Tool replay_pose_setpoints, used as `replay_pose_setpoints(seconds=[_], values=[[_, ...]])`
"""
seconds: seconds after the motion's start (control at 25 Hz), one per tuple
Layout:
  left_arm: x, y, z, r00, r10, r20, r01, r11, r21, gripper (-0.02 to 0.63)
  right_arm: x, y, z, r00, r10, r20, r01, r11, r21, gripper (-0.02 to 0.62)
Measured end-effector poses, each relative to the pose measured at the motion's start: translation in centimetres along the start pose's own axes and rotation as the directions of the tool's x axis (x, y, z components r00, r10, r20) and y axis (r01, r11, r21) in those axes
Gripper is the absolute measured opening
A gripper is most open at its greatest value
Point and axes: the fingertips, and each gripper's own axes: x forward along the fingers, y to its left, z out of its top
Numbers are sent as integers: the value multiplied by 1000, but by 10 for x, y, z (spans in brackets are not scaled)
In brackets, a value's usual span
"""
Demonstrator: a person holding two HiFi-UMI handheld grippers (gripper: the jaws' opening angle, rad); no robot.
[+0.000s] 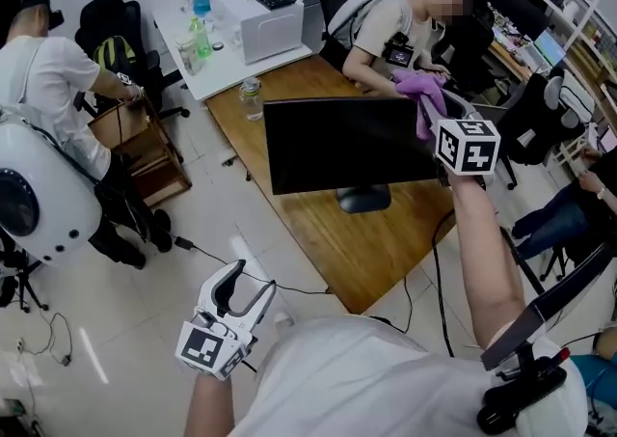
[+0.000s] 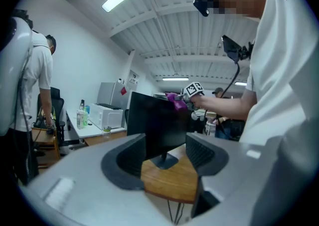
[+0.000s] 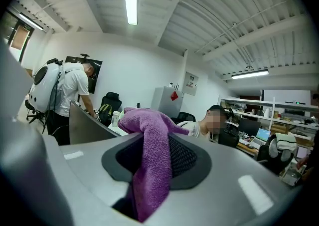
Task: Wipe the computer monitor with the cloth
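Note:
The black monitor (image 1: pixel 347 144) stands on a wooden desk (image 1: pixel 318 232), its dark screen facing me. My right gripper (image 1: pixel 439 122) is raised at the monitor's top right corner, shut on a purple cloth (image 1: pixel 422 95) that drapes over that corner. In the right gripper view the cloth (image 3: pixel 152 162) hangs between the jaws, with the monitor's top edge (image 3: pixel 87 125) to the left. My left gripper (image 1: pixel 241 286) hangs low near my body, open and empty. In the left gripper view the monitor (image 2: pixel 157 120) shows beyond the parted jaws, with the cloth (image 2: pixel 175 99) at its top.
A seated person (image 1: pixel 400 25) works right behind the monitor. A water bottle (image 1: pixel 252 98) stands on the desk's far left corner. A white table (image 1: pixel 231 40) with a white box, a keyboard and bottles lies behind. Another person (image 1: pixel 48 88) with a white backpack stands at left.

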Motion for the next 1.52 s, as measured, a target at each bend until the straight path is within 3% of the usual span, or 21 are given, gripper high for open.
replay_pose_setpoints(seconds=[0.36,1.12,1.52], values=[[-33,15,-11,1000,5,-26,-4,999,38,270,12,70,19,997,73,9,-73,997,-27,127],[-97,41,-18,993,116,0,-116,993,-26,270,33,238,66,950,310,37,-303,945,-121,127],[-116,49,-26,988,151,-12,-151,988,-37,270,37,277,63,941,337,41,-328,933,-149,127]])
